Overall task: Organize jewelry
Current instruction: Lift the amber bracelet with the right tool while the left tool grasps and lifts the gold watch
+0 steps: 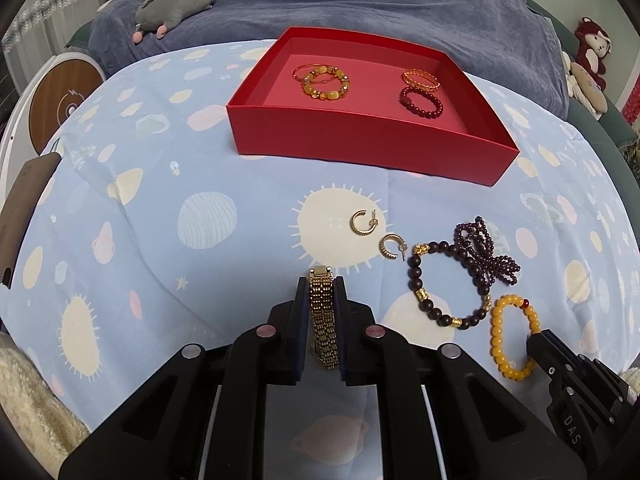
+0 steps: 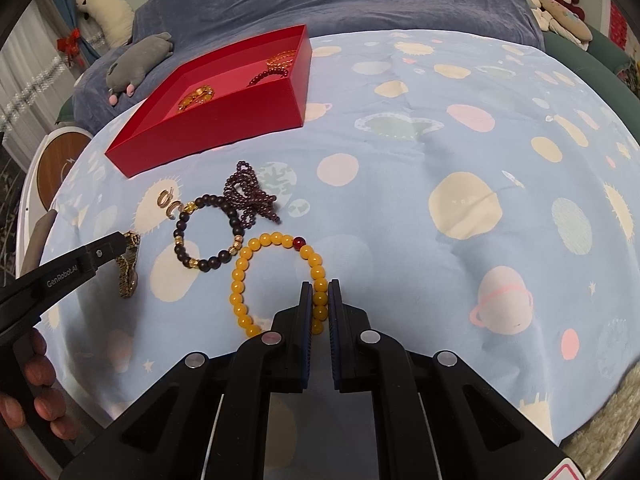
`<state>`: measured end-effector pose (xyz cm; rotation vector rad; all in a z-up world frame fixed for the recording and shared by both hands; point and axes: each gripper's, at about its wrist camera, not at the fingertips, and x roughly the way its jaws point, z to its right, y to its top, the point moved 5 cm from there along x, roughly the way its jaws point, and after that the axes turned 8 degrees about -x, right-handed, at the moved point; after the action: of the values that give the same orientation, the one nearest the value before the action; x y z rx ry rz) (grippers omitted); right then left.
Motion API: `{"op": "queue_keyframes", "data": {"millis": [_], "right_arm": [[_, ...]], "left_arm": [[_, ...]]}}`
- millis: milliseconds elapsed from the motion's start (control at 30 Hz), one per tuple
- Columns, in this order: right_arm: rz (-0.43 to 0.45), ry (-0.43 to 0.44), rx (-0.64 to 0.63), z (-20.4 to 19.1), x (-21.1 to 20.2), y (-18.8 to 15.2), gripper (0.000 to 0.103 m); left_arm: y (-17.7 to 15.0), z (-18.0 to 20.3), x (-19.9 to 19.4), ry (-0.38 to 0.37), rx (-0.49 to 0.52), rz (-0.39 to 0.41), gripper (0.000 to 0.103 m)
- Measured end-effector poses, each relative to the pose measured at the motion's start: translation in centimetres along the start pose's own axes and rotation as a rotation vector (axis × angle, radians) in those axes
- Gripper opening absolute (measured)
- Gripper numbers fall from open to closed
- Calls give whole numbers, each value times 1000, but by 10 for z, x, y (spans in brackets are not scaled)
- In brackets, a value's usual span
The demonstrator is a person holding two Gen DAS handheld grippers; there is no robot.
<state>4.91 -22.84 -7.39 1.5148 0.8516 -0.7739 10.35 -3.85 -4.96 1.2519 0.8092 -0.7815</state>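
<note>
While both grippers are busy at once, the left gripper (image 1: 322,280) has its fingers clamped on the gold chain (image 1: 322,312), which hangs down between the pads, so it looks lifted or about to be. The right gripper (image 2: 320,286) is pinched on one side of the yellow bracelet (image 2: 276,280), the rest of the loop lying flat on the sheet (image 2: 440,240); grabbing one strand makes sense since the whole ring wouldn't fit between the fingers. Just past those, waiting on the sheet: the dark bracelet (image 1: 448,288), touching a purple bead tangle (image 1: 486,252), and two gold earrings (image 1: 378,234) beside it. Farther back sits the red box (image 1: 360,140), with four bracelets already inside, left pair and right pair well apart. My guess is both pieces go there next.
</note>
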Motion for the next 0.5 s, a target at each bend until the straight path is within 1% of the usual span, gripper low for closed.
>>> {"op": "queue_keyframes", "data": {"millis": [333,500], "right_arm": [[27,27,-4,-10,-16,1,7],[56,34,8,-9,-30,10,7]], "left_arm": [[1,-8,-16,-16,-10,9,12],[7,-9,-26,-26,-13,23,12]]}}
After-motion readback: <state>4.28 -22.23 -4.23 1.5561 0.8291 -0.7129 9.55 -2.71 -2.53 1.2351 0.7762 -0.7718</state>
